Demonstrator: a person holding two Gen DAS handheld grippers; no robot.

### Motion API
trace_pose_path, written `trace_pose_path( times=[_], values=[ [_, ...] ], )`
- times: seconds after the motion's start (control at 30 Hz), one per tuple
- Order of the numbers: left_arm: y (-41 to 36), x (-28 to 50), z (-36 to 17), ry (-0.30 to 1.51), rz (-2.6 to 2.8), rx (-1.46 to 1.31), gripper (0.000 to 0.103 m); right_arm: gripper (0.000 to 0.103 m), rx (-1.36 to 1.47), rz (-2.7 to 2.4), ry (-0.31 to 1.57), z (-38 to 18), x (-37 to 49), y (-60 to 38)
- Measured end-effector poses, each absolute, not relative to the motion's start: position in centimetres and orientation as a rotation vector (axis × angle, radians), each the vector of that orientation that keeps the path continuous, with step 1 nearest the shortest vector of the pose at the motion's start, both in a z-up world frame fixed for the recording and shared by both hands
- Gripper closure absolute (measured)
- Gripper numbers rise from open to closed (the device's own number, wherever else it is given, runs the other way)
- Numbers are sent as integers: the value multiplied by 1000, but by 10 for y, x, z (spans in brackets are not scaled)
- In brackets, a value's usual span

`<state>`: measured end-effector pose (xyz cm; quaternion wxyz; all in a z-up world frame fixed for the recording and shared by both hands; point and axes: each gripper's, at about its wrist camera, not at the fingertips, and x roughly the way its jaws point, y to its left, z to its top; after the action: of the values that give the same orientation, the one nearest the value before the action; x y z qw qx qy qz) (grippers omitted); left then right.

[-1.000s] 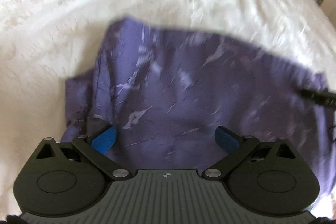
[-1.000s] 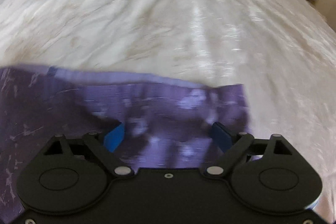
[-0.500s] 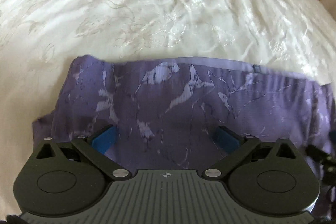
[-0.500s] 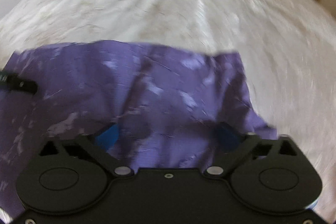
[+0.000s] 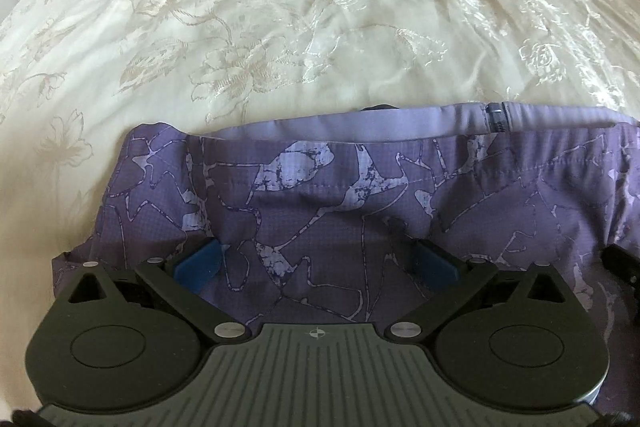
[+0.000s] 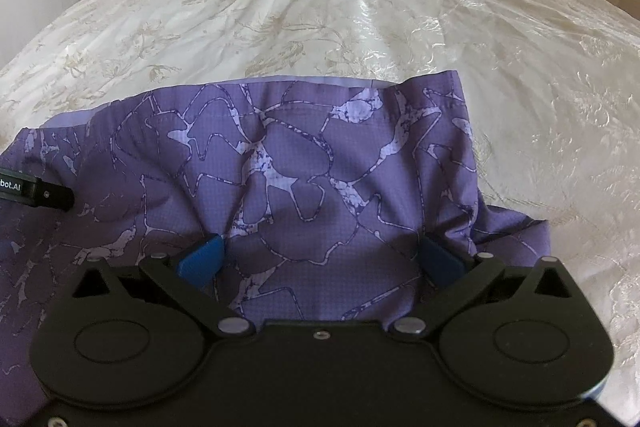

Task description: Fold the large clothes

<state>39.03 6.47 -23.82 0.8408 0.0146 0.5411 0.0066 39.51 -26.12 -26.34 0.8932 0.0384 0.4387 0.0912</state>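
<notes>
With our left hand-held gripper (image 5: 316,265) spread wide and holding nothing above the purple garment (image 5: 360,211) lying on the bed (image 5: 280,27), and our right hand-held gripper (image 6: 320,261) equally open, we judge folding begun but unfinished.

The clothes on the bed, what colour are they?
Purple cloth with pale lilac cracked shapes, clearest in the right wrist view.

The garment (image 6: 304,167) is purple with a pale lilac cracked pattern outlined in darker violet, its hem band plain lilac. The bedspread (image 5: 280,7) is cream, seemingly embroidered with beige flowers.
</notes>
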Motion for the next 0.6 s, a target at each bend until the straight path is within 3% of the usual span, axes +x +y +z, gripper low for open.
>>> trace_pose_path(
  times=[0.6],
  values=[
    [78, 376, -207, 1190, -89, 22, 2, 1, 162, 258, 1095, -234, 389, -281]
  ],
)
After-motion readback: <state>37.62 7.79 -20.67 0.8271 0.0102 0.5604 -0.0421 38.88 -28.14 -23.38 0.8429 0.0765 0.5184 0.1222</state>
